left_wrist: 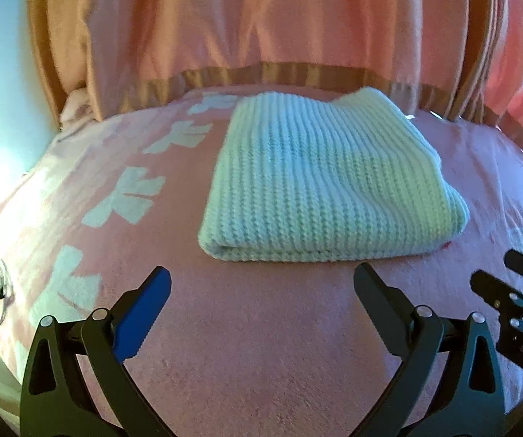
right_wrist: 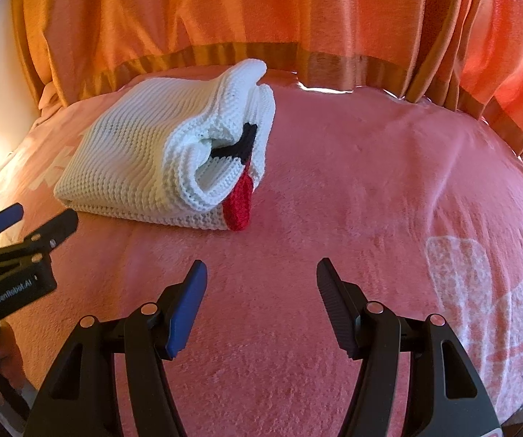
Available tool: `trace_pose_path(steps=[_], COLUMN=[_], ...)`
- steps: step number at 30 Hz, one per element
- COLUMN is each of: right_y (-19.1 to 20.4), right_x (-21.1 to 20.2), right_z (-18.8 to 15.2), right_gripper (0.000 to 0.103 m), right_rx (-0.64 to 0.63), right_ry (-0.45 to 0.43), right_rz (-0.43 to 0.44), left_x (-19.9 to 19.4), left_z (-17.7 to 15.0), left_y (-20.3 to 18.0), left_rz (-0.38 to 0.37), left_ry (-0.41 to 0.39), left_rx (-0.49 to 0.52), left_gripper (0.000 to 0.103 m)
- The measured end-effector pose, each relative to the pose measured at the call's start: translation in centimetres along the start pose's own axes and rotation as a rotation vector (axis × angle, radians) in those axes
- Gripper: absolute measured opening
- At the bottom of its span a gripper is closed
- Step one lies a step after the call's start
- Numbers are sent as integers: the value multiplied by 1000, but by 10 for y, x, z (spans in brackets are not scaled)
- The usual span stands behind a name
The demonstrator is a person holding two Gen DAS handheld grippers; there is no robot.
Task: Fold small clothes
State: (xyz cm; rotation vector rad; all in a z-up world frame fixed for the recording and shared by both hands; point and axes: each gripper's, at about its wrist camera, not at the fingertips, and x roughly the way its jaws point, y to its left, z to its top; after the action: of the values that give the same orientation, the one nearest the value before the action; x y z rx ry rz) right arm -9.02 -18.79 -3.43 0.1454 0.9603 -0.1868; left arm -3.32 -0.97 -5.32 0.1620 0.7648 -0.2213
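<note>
- White ribbed knit garment (right_wrist: 144, 160) lay folded, rectangular, on fuzzy pink blanket (right_wrist: 334, 189).
- Left hand-held gripper (left_wrist: 261, 284) and right hand-held gripper (right_wrist: 261, 273) both gaped, empty.

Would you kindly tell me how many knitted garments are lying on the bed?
1: a folded white knit garment lies on the pink blanket, ahead of both grippers.

Left gripper (left_wrist: 261, 284) and right gripper (right_wrist: 261, 276) both tilt downward, jaws apart and empty.
</note>
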Motion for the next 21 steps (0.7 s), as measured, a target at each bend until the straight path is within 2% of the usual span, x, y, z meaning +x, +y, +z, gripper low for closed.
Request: trace_pose_path(steps=[4,10,18,21], right_y=[4,15,22,23], right_x=[0,-4,-2,-2], right_z=[1,5,6,5], right_gripper=[61,65,65,65], right_rx=[-1,-9,-28,-29], right_ry=[-5,-32,-26,-24], right_rz=[9,17,35,35], left_x=[1,6,6,2], left_z=[-1,-2,-3,-3], left_y=[4,-2,-9,-13], left_rz=[19,50,44,38], left_ry=[-10,8,7,-16], left_rx=[-30,-17,6,29], left_gripper=[98,98,98,98])
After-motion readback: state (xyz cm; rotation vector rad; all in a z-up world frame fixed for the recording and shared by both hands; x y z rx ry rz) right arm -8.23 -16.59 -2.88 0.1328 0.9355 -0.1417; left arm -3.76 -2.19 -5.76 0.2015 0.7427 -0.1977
